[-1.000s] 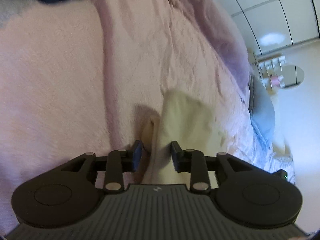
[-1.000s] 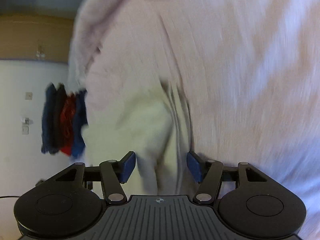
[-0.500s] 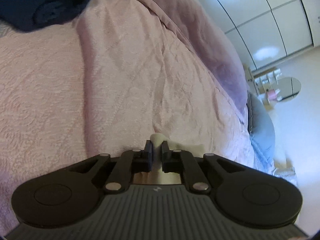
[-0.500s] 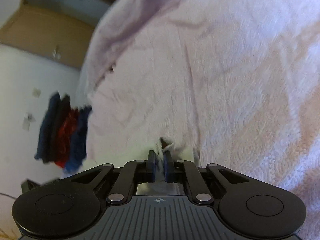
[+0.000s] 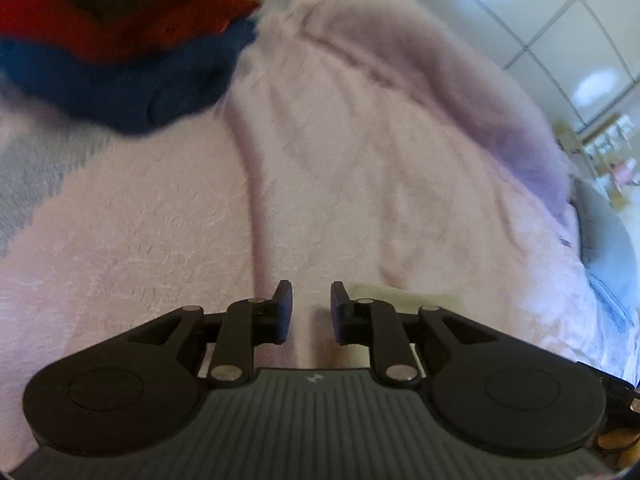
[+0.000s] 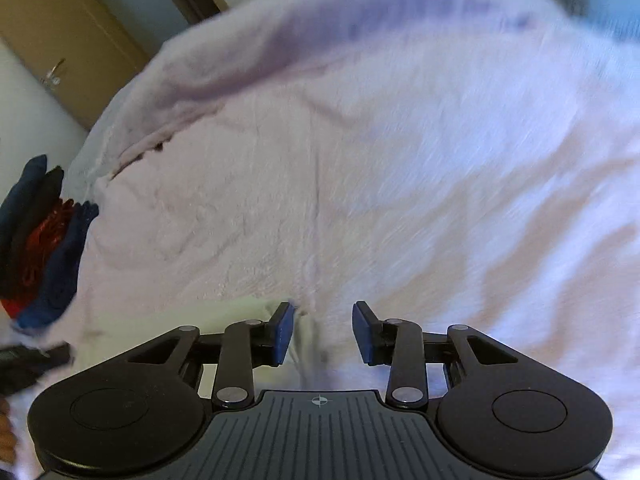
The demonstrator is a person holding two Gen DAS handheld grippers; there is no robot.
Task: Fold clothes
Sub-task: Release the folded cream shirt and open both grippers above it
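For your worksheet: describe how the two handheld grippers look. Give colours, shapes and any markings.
The left gripper and the right gripper are built alike: black linkage arms with silver pivot pins, two round black discs, and a ribbed grey body with a small white mark. The right gripper's pads are blue; the left's look darker.

You have the garment flat on the bed at its near edge; the stack of clothes sits toward the far-left corner.

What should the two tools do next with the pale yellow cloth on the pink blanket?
Probably draw back. Both the left tool and right tool have just been opening, with nothing between their jaws, and the pale yellow cloth lies on the pink blanket.
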